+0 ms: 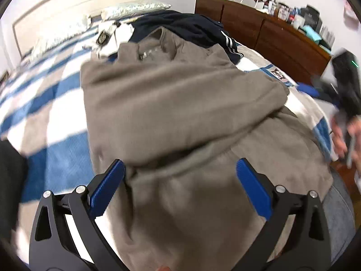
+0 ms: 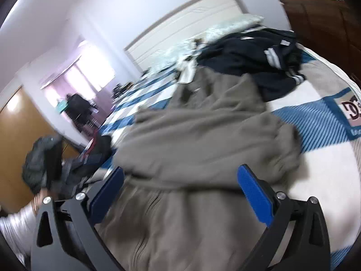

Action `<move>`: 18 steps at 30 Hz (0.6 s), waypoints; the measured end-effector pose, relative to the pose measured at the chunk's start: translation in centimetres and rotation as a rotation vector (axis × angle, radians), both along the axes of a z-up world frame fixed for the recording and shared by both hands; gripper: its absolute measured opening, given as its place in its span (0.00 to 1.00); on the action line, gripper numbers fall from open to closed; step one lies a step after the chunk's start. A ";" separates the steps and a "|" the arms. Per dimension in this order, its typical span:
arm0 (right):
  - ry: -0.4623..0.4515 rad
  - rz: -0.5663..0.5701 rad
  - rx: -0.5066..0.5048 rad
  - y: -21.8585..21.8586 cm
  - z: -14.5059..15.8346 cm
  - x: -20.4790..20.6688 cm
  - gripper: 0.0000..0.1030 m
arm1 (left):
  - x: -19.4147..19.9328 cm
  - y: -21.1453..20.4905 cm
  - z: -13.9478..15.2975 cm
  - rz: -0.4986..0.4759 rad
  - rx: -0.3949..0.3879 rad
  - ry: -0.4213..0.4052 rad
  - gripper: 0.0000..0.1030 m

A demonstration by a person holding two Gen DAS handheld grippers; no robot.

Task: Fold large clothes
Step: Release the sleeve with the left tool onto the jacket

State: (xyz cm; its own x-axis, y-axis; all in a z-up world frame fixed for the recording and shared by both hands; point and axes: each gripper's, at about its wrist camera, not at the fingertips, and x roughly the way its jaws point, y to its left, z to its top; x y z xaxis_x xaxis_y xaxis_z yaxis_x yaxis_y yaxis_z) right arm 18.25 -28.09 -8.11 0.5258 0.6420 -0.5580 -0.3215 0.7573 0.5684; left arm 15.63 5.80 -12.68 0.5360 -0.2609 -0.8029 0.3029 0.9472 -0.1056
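Observation:
A large grey-brown sweatshirt (image 1: 171,103) lies partly folded on the bed, its upper layer doubled over the lower part. My left gripper (image 1: 180,169) hangs above its near end with the blue pads spread wide and nothing between them. In the right wrist view the same sweatshirt (image 2: 203,140) spreads below my right gripper (image 2: 180,174), which is also open and empty. In the left wrist view the other gripper (image 1: 345,85) shows blurred at the right edge in a hand.
A blue and white checked bedspread (image 1: 52,103) covers the bed. A dark striped garment (image 1: 194,29) and a white one (image 1: 112,38) lie behind the sweatshirt. A brown dresser (image 1: 270,31) with clutter stands at the right, a pillow (image 1: 135,8) by the headboard.

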 end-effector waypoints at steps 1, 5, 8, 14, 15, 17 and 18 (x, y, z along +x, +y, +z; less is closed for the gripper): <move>0.013 -0.008 0.011 -0.4 -0.4 0.7 0.96 | -0.4 0.4 -0.7 0.000 -0.018 0.005 0.95; 0.136 -0.037 0.050 -0.7 -3.6 4.1 0.96 | -1.3 1.6 -4.4 0.012 -0.029 0.046 0.95; 0.216 -0.068 0.058 -0.9 -6.2 5.3 0.96 | -1.4 2.3 -6.2 0.022 -0.007 0.083 0.95; 0.301 -0.056 -0.026 0.6 -10.1 6.4 0.96 | -1.1 3.1 -7.4 0.035 -0.021 0.119 0.95; 0.308 -0.054 -0.035 0.8 -10.2 6.5 0.96 | -1.0 3.3 -7.6 0.039 -0.025 0.125 0.95; 0.327 -0.052 -0.036 0.8 -10.2 6.5 0.96 | -0.8 3.3 -8.2 0.043 -0.017 0.141 0.95; 0.334 -0.050 -0.038 0.8 -10.1 6.6 0.96 | -0.7 3.1 -8.3 0.041 -0.012 0.143 0.95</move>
